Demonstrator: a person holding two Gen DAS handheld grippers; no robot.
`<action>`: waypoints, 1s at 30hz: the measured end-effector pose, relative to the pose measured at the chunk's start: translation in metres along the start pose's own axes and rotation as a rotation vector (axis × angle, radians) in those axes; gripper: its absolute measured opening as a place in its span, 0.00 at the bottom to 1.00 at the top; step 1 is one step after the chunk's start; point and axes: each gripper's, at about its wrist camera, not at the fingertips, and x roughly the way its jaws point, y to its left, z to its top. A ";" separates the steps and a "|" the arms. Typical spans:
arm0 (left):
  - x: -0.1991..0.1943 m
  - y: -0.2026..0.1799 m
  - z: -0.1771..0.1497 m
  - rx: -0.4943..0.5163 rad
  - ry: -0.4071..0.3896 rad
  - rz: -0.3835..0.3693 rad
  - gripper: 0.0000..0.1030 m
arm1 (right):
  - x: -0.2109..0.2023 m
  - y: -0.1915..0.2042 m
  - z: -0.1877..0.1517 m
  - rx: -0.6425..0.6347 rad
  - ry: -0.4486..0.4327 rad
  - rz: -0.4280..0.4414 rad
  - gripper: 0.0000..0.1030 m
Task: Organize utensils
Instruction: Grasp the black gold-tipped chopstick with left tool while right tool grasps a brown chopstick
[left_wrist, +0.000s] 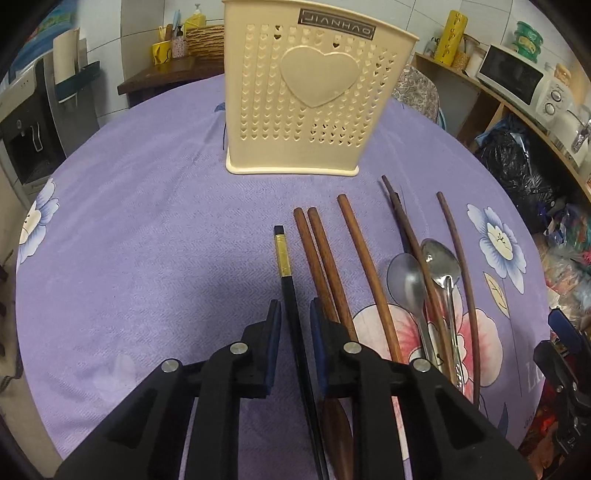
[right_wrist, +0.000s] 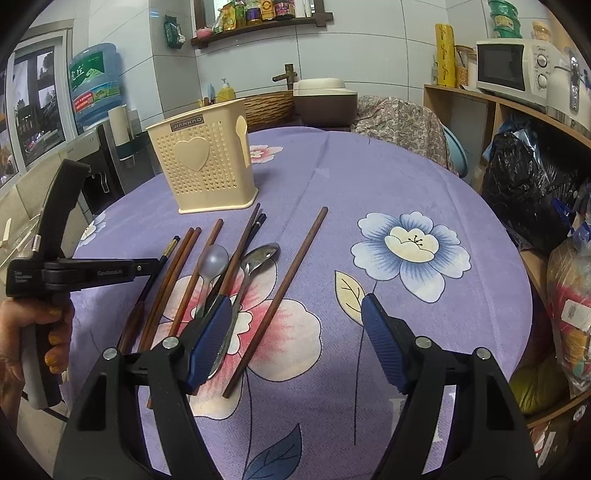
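Observation:
A cream perforated utensil holder (left_wrist: 299, 96) with a heart stands upright on the purple tablecloth; it also shows in the right wrist view (right_wrist: 201, 166). Several brown chopsticks (left_wrist: 325, 266) and two metal spoons (left_wrist: 441, 266) lie in front of it. My left gripper (left_wrist: 295, 314) straddles a black chopstick with a gold band (left_wrist: 286, 266), jaws narrowly apart on either side of it, low at the cloth. My right gripper (right_wrist: 295, 321) is open wide and empty, above a brown chopstick (right_wrist: 284, 291) and the spoons (right_wrist: 255, 258).
The round table (right_wrist: 406, 177) has a flowered cloth. A water dispenser (right_wrist: 96, 85) stands at the left, shelves with a microwave (right_wrist: 506, 66) and bags (right_wrist: 528, 184) at the right, a basket and a cooker (right_wrist: 325, 96) behind.

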 end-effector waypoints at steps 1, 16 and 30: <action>0.002 -0.001 0.001 0.002 0.006 -0.001 0.17 | 0.001 -0.001 0.000 0.001 0.004 -0.002 0.71; 0.019 -0.004 0.031 0.022 0.029 0.087 0.09 | 0.098 -0.011 0.053 0.157 0.199 0.026 0.48; 0.027 -0.009 0.041 0.010 0.028 0.103 0.09 | 0.153 0.007 0.079 0.106 0.270 -0.128 0.22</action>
